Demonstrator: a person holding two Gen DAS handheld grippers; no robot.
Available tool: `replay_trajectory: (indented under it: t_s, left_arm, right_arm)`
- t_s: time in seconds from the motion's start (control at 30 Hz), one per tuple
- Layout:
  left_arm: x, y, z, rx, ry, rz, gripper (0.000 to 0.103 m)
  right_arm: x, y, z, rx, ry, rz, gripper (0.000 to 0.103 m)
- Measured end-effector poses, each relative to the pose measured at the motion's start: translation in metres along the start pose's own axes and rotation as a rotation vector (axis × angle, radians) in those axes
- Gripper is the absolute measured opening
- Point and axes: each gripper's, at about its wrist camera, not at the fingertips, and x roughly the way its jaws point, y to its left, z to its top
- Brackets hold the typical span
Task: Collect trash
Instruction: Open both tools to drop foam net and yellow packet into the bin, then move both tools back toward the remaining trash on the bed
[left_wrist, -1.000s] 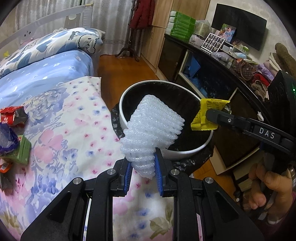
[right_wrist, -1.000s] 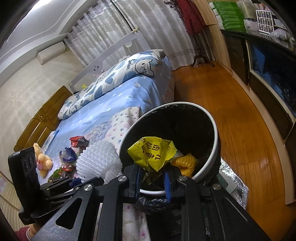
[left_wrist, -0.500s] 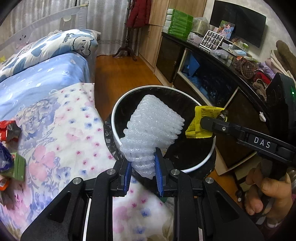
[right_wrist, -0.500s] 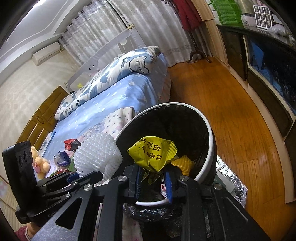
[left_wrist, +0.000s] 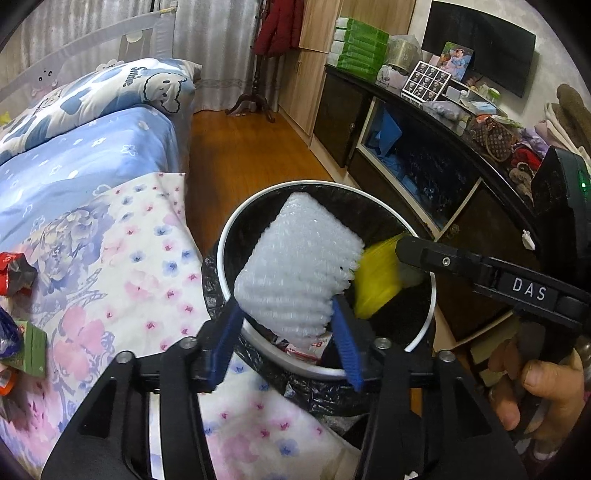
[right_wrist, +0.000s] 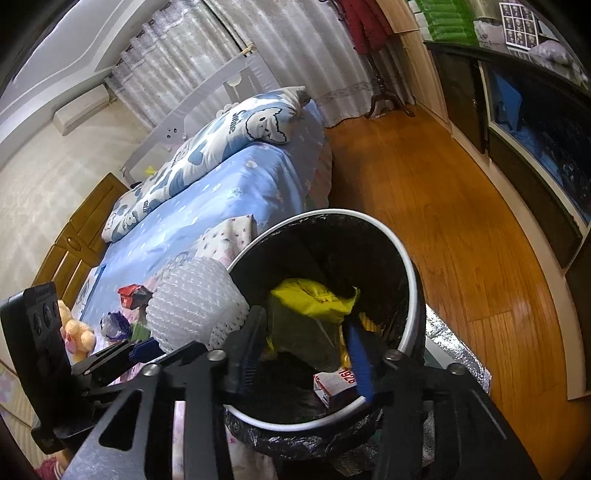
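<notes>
A: Now, notes on the trash. White foam netting (left_wrist: 295, 266) sits over the mouth of the bin (left_wrist: 430, 306), between the blue pads of my left gripper (left_wrist: 286, 338). Jaws are opening; the pads look to have parted from the foam, though the lower edge is close to them.

B: And the right side?

A: Yellow wrapper (right_wrist: 314, 299), blurred, hangs inside the bin's white rim, between the fingers of my right gripper (right_wrist: 301, 356). Those jaws are opening too; the pads stand clear of the wrapper.

B: What's already in the bin?

A: Black liner bag, a small red-and-white carton (right_wrist: 334, 384) at the bottom, something yellow beside it that I can't make out.

B: Further out?

A: Bin stands just beside the bed (left_wrist: 110, 266), touching the floral cover. More wrappers (left_wrist: 16, 269) lie on the cover at the far left. Plush toy (right_wrist: 75, 330) near them. Wood floor (right_wrist: 443, 206) beyond, dark cabinet (left_wrist: 417, 155) along the wall.
</notes>
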Motion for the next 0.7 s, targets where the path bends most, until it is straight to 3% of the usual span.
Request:
replay_trajectory:
  t_s: [0.1, 0.47, 0.53, 0.57, 0.7]
  left_arm:
    - [-0.001, 0.003, -0.003, -0.011, -0.003, -0.005, 0.055]
    - [-0.024, 0.027, -0.039, -0.085, -0.016, 0.002, 0.059]
    - [-0.031, 0.035, -0.048, -0.102, -0.020, 0.012, 0.060]
    - [-0.036, 0.040, -0.052, -0.113, -0.026, 0.015, 0.060]
    - [-0.054, 0.060, -0.072, -0.159, -0.047, 0.037, 0.063]
  right_arm:
    - [-0.002, -0.002, 0.001, 0.010, -0.005, -0.002, 0.058]
    - [-0.010, 0.007, -0.016, 0.016, -0.019, 0.000, 0.061]
    - [-0.011, 0.012, -0.021, 0.013, -0.022, 0.007, 0.077]
    - [-0.013, 0.015, -0.024, 0.012, -0.029, 0.019, 0.081]
    - [-0.015, 0.031, -0.036, -0.016, -0.045, 0.033, 0.083]
